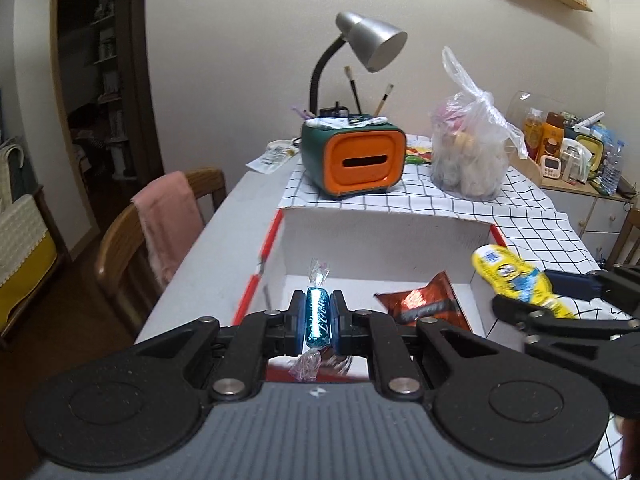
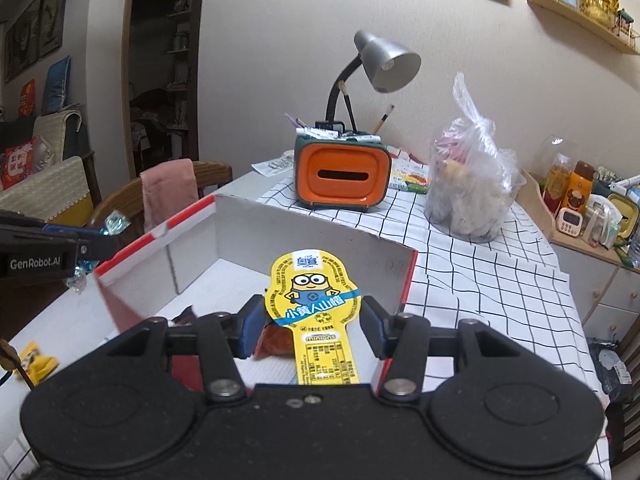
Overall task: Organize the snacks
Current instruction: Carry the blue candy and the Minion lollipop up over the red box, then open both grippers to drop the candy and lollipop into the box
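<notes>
My left gripper has its fingers closed on a blue foil candy, held above the near left part of the white box. My right gripper holds a yellow Minions snack pack by its narrow stem; its blue pads sit close on either side, the pack upright over the box's near right part. A red-brown foil packet lies on the box floor between the two. The box rests on the worktop with its checked cloth. Beyond it stand an orange-fronted organizer, a grey desk lamp and a tied plastic bag.
</notes>
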The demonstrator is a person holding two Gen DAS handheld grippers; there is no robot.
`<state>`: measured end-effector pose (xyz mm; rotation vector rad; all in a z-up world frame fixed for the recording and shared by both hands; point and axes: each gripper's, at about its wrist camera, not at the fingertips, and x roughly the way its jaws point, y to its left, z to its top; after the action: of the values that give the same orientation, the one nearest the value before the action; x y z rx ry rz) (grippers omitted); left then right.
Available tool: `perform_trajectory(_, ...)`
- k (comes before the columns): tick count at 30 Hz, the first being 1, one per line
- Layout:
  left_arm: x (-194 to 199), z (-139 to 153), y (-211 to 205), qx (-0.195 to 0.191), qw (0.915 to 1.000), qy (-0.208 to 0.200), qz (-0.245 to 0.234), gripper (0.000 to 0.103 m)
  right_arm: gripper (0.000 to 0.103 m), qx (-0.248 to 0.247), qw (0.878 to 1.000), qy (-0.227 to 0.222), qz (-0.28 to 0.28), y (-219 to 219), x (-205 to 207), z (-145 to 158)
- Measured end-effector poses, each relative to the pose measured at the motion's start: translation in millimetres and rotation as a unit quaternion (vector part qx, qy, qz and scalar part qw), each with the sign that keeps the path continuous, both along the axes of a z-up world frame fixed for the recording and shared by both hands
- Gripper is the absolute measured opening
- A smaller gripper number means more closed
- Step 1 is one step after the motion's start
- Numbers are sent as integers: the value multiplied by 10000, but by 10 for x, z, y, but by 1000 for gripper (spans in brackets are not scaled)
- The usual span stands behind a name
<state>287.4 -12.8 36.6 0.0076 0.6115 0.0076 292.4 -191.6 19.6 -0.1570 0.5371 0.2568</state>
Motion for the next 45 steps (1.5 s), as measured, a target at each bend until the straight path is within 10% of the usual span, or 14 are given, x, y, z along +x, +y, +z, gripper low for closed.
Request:
perform_trajectory(33, 622, -756, -68, 525, 9935, 1012, -43, 13, 51, -102, 9957, 921, 33, 255, 637, -569)
perform_trajectory(45, 344, -417, -81, 450, 9974, 545, -128, 57, 61, -23, 9974, 721, 13, 203, 420, -351)
